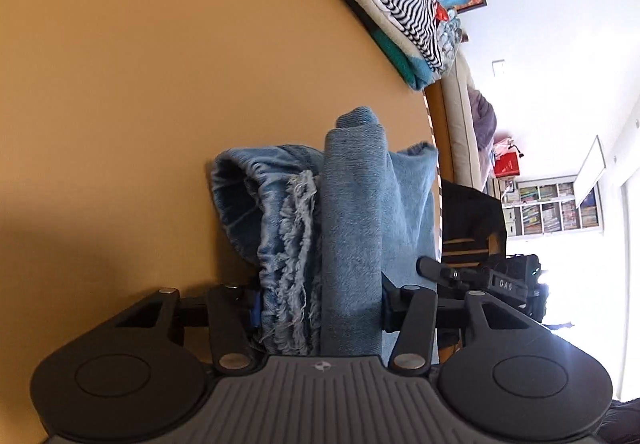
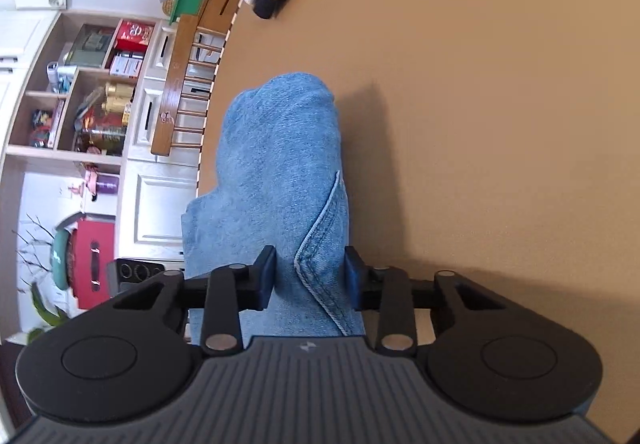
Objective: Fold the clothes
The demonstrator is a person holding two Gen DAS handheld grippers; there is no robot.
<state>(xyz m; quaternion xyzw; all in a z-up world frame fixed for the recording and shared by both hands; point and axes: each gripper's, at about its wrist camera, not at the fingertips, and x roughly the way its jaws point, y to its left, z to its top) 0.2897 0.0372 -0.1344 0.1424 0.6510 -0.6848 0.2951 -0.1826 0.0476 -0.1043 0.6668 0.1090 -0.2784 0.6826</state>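
Both claws were clamped on the jeans point(image 1: 352, 228): left gripper point(image 1: 320, 308) over the frayed hems, right gripper point(image 2: 310, 276) at the pocket seam. Best kept both ends level, carried together.

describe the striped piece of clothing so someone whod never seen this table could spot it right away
Start at the tan table and look to its far edge, away from the blue jeans that both grippers are working on. A stack of folded clothes sits there. The striped top lies on that stack: white with wavy black stripes, the only patterned piece among plain dark and teal ones.
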